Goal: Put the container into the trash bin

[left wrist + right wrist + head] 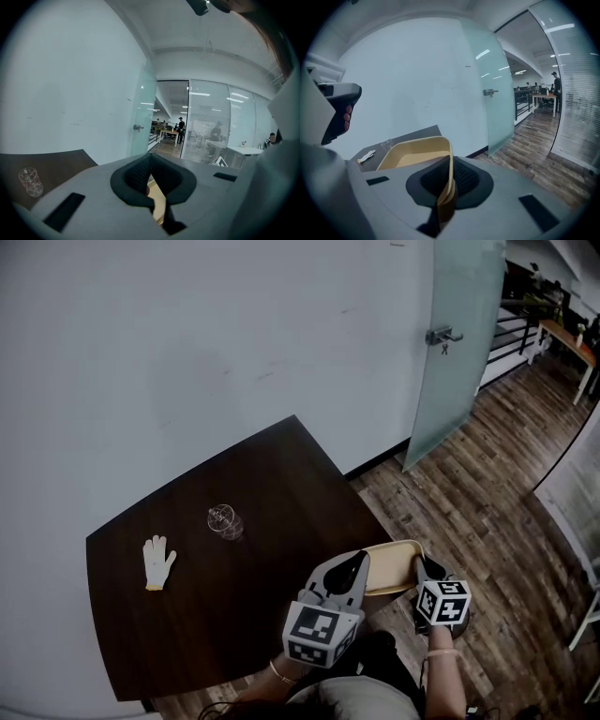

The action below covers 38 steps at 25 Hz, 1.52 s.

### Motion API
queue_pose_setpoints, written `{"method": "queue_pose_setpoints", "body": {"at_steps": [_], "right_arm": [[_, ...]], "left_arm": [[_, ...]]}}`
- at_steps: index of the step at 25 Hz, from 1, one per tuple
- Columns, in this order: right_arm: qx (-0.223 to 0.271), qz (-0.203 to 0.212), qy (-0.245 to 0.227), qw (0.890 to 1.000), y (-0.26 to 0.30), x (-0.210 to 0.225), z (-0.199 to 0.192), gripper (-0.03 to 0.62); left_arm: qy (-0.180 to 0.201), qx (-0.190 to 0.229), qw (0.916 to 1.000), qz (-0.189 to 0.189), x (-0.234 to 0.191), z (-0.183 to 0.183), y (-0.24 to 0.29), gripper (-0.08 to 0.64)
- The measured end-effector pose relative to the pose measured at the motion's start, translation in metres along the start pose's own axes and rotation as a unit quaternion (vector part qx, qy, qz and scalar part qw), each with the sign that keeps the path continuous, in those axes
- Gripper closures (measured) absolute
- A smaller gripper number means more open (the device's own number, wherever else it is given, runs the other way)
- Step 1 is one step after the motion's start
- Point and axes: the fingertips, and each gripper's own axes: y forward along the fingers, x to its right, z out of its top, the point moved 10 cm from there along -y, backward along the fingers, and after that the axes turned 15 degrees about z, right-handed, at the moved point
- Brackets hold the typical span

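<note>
Off the table's five o'clock corner: container (394, 566), a shallow tan tray, held over the wooden floor (487, 474) and not over the table (262, 484); I judge it is lifted clear for carrying.
Left gripper (354, 570): my fingers are clamped on the container's nine o'clock rim; the left gripper view shows a tan edge pinched between the pads.
Right gripper (419, 570): my fingers are closed on the three o'clock wall, which stands upright between the pads.
Two-sided hold: probably chosen because the tray is wide and thin-walled; grips on opposite sides should keep it level and stop it flexing.
Container contents: nothing visible inside; the right gripper view shows a bare tan bottom.
Cup (225, 521): clear, upright on the table, apparently empty.
Glove (157, 561): white, lying flat at eight o'clock from the cup, apart from it.
Trash bin: in no view; locating it is the next need.
Door (459, 343): frosted glass, at one o'clock.
</note>
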Motion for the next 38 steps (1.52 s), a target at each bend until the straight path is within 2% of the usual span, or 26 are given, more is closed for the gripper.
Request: {"method": "queue_pose_setpoints", "body": {"at_steps": [10, 29, 38], "right_arm": [[0.031, -0.069, 0.041, 0.996, -0.065, 0.056, -0.011, 0.571], [0.056, -0.132, 0.102, 0.984, -0.201, 0.197, -0.046, 0.569], [0.063, -0.157, 0.126, 0.978, -0.235, 0.242, -0.076, 0.569]], "left_arm": [[0.018, -0.008, 0.9971, -0.074, 0.068, 0.001, 0.038, 0.543], [0.019, -0.041, 0.9896, -0.136, 0.26, -0.019, 0.1, 0.545], [0.045, -0.052, 0.9854, -0.155, 0.323, -0.035, 0.124, 0.543]]}}
